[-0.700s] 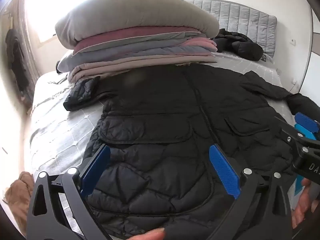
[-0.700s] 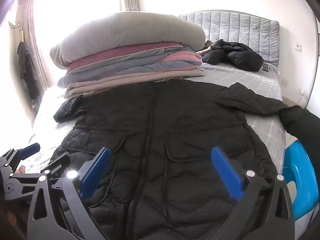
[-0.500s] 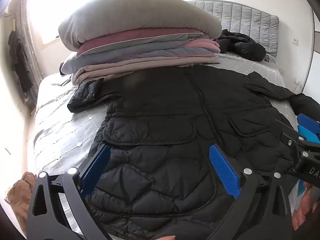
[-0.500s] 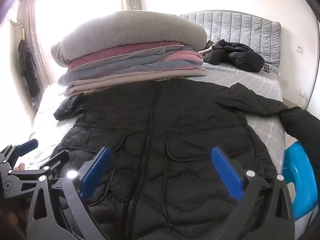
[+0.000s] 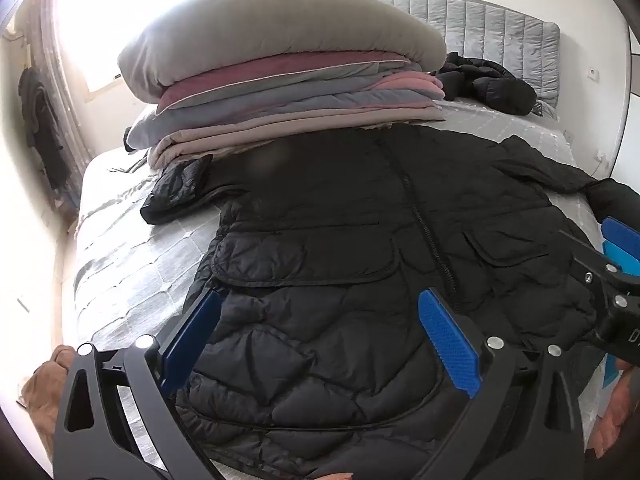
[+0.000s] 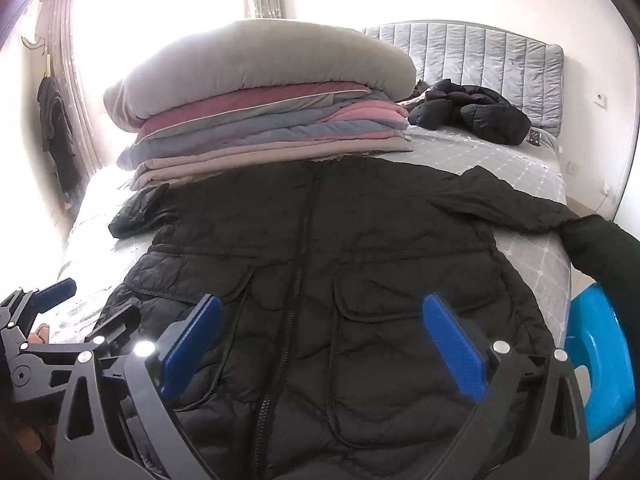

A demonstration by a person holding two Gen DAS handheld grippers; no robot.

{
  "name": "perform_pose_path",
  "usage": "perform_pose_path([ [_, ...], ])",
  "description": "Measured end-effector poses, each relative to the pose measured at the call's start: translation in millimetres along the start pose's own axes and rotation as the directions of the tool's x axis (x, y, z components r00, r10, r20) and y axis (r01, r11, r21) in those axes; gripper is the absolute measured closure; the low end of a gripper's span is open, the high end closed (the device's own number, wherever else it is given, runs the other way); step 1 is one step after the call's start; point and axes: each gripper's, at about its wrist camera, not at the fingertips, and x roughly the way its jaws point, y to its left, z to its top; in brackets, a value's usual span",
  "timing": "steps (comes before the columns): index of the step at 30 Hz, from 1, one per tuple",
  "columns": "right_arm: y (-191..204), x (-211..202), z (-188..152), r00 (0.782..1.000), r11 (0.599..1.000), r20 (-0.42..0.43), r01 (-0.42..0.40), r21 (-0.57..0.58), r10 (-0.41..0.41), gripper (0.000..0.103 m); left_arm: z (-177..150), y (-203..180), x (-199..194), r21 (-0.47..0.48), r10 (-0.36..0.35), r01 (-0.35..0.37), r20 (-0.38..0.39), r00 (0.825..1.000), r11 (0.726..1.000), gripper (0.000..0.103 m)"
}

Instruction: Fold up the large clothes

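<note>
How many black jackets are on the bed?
2. One jacket lies spread flat, front up, zipped, near the jaws. A second, crumpled jacket sits by the headboard. More may hide behind the bedding stack.

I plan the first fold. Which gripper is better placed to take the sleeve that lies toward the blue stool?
Probably the right gripper: open, over the black jacket on the side where that long sleeve runs toward the blue stool. The left gripper is over the opposite half.
</note>
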Motion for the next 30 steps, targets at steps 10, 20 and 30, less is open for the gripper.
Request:
perform_pose_path([
  [10, 0.7, 0.2, -0.9, 1.000, 1.000, -0.003, -0.003, -0.003, 0.003, 0.005, -0.6, 1.8, 0.9, 0.004, 0.006, -0.006, -0.003, 1.000, 1.000, 0.008],
  [20, 1.5, 1.9, -2.0, 1.000, 1.000, -0.010, -0.008, -0.003, 0.008, 0.005, -0.9, 1.6, 1.8, 0.004, 0.011, -0.011, -0.009, 1.000, 1.000, 0.008],
  [30, 1.2, 3.4, -2.2, 1.000, 1.000, -0.017, -0.010, -0.006, 0.010, 0.005, -2.5, 2.4, 2.5, 0.006, 0.016, -0.016, -0.013, 1.000, 1.000, 0.008],
])
